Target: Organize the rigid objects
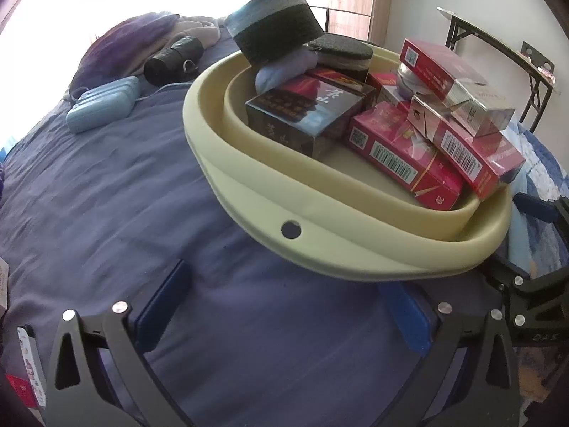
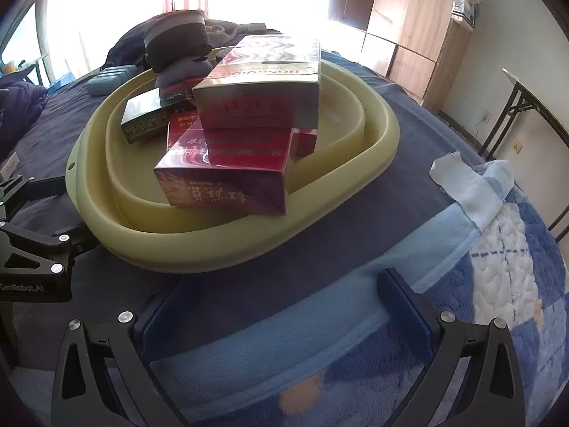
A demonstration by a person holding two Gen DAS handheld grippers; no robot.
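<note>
basin [image 1: 249, 185] on bed [image 1: 106, 195] holds stacked boxes [image 1: 402, 153] (sponges behind); left gripper [image 1: 284, 316], right gripper [image 2: 284, 316] both agape, empty

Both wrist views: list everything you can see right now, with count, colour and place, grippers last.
basin: one, pale yellow, on the bed
cartons: several, exact count unclear, mostly red, one dark, piled in the basin
sponges: two, dark with a grey band, on the pile's far side
blue-grey lump: one, under the sponges, cannot tell what
case: one, light blue, on the bedspread beyond the basin
black roll: one, beside the case
bedspread: one, navy
blanket: one, blue and white check, bed edge
wardrobe: one, wooden, by the wall
folding table: one, dark legs
left gripper: open, empty
right gripper: open, empty
</note>
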